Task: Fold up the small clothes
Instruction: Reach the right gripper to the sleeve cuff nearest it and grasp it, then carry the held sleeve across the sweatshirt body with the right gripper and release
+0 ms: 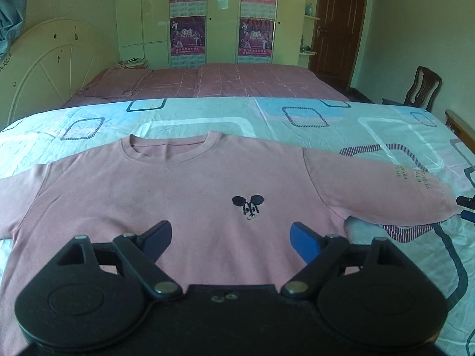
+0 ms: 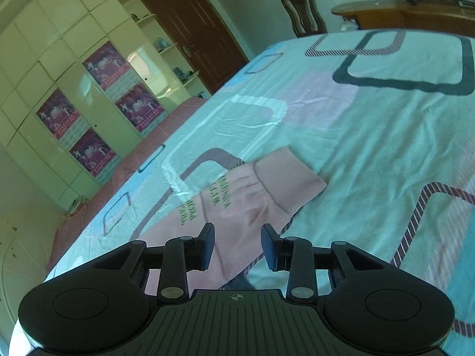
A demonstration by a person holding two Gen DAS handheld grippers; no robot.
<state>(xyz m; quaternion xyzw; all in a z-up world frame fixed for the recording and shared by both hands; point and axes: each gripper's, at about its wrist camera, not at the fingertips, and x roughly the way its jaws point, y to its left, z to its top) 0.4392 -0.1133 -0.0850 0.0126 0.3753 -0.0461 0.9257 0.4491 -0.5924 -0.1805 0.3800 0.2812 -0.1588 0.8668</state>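
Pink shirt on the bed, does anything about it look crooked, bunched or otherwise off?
Nothing stands out. The pink shirt lies flat and front-up on the patterned sheet, collar away from the camera. Its long sleeve stretches out straight, with the right hand-held gripper open above it.

Left gripper (image 1: pixel 231 238) hovering wide open, fingers spread apart above the front of the pink shirt (image 1: pixel 178 195), gripping nothing. Right gripper (image 2: pixel 237 244) hanging over that shirt's sleeve, jaws parted, gripping nothing.
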